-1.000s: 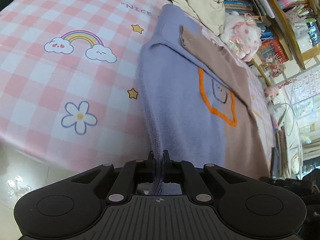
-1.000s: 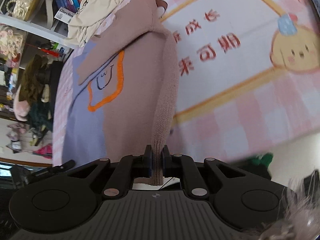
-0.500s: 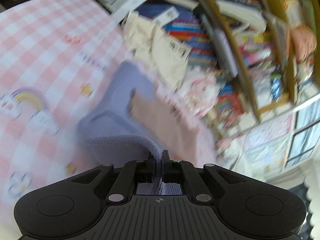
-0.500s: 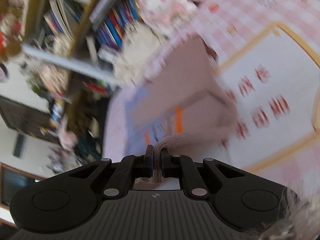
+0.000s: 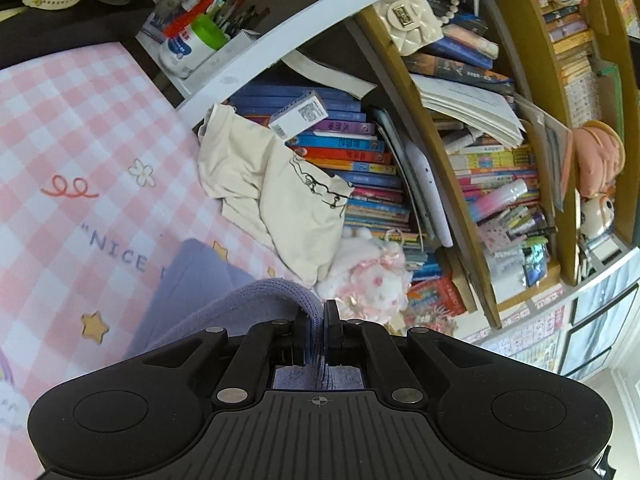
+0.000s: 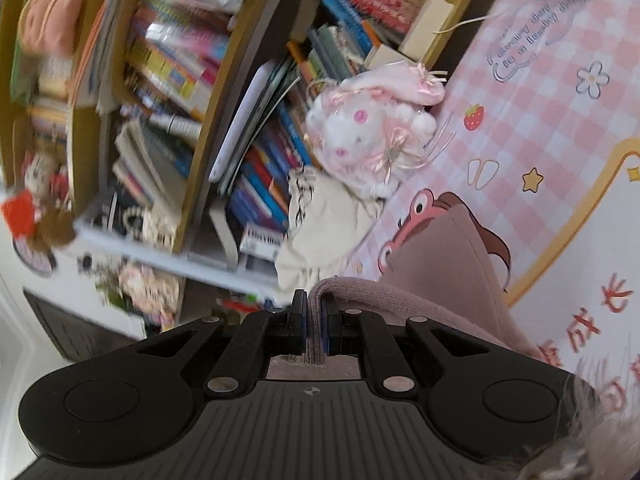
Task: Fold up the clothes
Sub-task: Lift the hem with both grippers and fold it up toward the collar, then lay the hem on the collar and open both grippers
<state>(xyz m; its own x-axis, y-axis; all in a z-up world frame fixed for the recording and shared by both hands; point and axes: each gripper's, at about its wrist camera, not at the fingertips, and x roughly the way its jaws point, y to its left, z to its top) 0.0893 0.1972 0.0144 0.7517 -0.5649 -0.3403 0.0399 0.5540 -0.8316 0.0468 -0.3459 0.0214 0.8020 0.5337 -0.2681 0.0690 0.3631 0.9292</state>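
Left wrist: left tongs (image 5: pixel 316 322) pinch sweater (image 5: pixel 256 300) hem; right tongs (image 6: pixel 314 312) likewise, apparently.

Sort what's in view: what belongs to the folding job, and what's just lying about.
Job:
- sweater, lavender side, mauve side
- left gripper, shut on its hem
- right gripper, shut on its hem
- checked mat

Lying about:
- cream shirt
- plush toy
- books

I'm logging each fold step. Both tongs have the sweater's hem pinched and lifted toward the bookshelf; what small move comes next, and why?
Probably carry both hems forward and lower them onto the sweater's far part. The left tongs pinch the purple knit edge, the right tongs the mauve edge, and both arch raised over cloth lying on the pink checked mat.
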